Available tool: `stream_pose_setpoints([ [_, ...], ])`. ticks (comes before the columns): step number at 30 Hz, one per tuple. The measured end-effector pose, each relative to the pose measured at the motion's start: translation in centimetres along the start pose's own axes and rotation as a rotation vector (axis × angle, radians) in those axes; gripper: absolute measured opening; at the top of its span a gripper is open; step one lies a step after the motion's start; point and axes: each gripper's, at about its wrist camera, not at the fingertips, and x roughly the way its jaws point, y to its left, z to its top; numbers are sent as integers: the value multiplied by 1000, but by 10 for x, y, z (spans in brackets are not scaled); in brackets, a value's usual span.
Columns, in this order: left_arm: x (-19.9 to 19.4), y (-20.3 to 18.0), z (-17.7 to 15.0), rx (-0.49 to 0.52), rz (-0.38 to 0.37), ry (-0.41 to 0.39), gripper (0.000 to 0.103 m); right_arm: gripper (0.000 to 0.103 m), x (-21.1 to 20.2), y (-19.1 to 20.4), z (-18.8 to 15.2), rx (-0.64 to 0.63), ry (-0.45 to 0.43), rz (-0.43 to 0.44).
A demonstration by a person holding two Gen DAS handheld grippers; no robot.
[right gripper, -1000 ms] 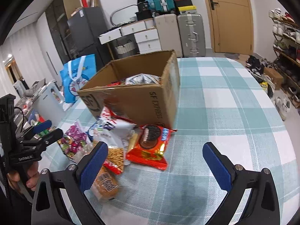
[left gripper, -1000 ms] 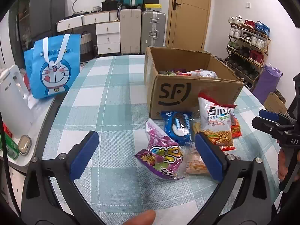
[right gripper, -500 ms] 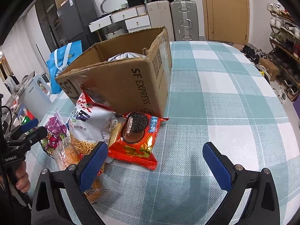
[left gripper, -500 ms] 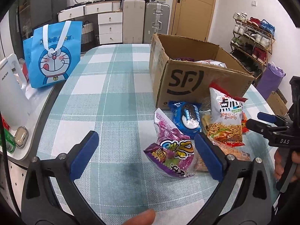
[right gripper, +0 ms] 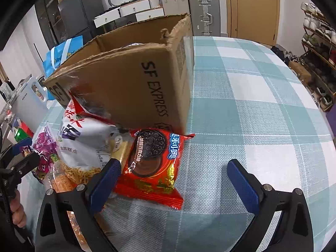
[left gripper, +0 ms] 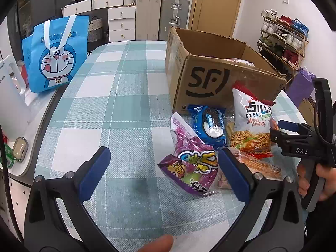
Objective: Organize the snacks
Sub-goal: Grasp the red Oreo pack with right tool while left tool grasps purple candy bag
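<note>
On the checked teal surface point(right gripper: 252, 109), crinkly snack packets lie against the open brown cardboard box point(right gripper: 130, 79); both tongs are spread wide, the right tongs point(right gripper: 171, 180) straddling the red biscuit packet point(right gripper: 153, 163), the left tongs point(left gripper: 161, 171) beside the purple candy bag point(left gripper: 193, 168), probably for boxing.

wrist views close, sharing cardboard box point(left gripper: 212, 79)

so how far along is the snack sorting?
Early. A few packets already sit inside the cardboard box. Nothing in hand: left gripper and right gripper are both open. Left outside: purple candy bag, blue cookie pack, noodle snack bag, red cookie pack.
</note>
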Motion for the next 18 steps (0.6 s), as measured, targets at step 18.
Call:
stream_pose_setpoints([
  [18, 0, -3, -1, 8, -3, 5, 102, 89, -1, 4, -6, -113, 20, -47],
])
